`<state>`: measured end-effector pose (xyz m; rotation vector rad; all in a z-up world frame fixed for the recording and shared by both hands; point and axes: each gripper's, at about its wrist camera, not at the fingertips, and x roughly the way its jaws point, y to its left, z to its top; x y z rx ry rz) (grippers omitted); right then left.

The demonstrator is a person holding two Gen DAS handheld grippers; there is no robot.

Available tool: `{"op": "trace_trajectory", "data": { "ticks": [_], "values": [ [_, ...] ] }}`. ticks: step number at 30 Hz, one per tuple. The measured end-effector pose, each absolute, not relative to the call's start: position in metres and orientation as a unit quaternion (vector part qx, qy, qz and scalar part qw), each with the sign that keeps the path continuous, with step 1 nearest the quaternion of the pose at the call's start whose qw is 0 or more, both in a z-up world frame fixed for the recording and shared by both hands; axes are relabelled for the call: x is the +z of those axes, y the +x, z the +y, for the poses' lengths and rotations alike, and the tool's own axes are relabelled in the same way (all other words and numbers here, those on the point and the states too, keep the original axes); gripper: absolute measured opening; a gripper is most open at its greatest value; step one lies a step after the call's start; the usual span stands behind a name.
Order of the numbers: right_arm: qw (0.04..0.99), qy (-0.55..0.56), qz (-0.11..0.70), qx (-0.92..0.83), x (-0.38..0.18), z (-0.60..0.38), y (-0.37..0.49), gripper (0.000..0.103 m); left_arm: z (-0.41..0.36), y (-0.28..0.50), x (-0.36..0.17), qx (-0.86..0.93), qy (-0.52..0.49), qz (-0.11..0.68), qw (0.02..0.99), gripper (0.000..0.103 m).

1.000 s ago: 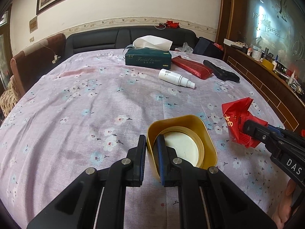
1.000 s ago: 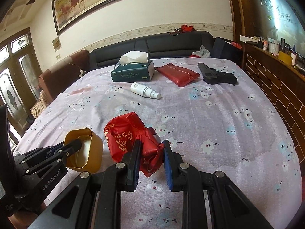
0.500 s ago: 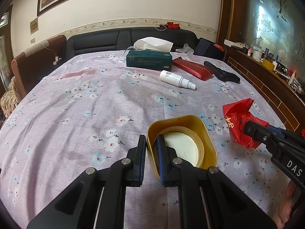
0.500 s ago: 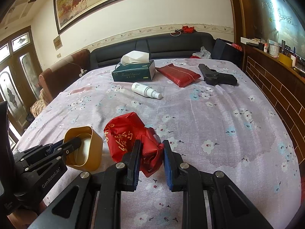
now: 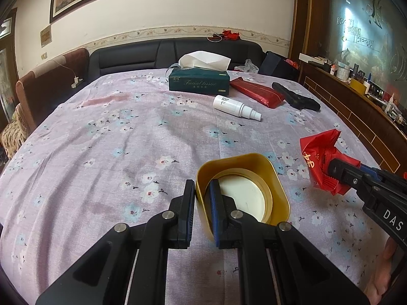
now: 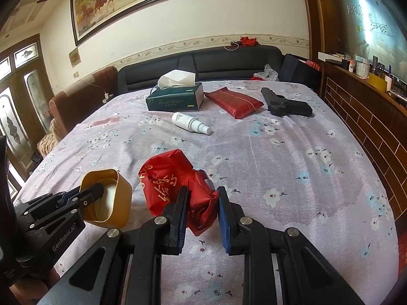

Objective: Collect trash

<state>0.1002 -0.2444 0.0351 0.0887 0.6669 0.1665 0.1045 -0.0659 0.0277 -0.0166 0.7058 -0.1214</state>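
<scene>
My left gripper is shut on the near wall of a gold square tin, one finger inside and one outside; it holds the tin tilted, mouth toward the camera, white bottom showing. The tin also shows at the left of the right wrist view. My right gripper is shut on a crumpled red wrapper with gold writing, just right of the tin. The wrapper shows at the right of the left wrist view, in the right gripper.
On the flowered tablecloth farther back lie a green tissue box, a white spray bottle, a red pouch and a black toy pistol. A black sofa stands behind. A wooden cabinet runs along the right.
Both grippers have risen slightly with their loads. The tin and red wrapper stay gripped, side by side.
</scene>
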Motion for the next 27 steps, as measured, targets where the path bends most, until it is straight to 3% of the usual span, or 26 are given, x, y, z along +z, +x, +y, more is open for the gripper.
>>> {"op": "trace_trajectory", "data": {
  "ticks": [27],
  "values": [
    [0.945,0.043,0.318,0.057,0.037,-0.251,0.101,0.023,-0.069,0.094,0.04,-0.06,0.001,0.318,0.946,0.011]
  ]
}}
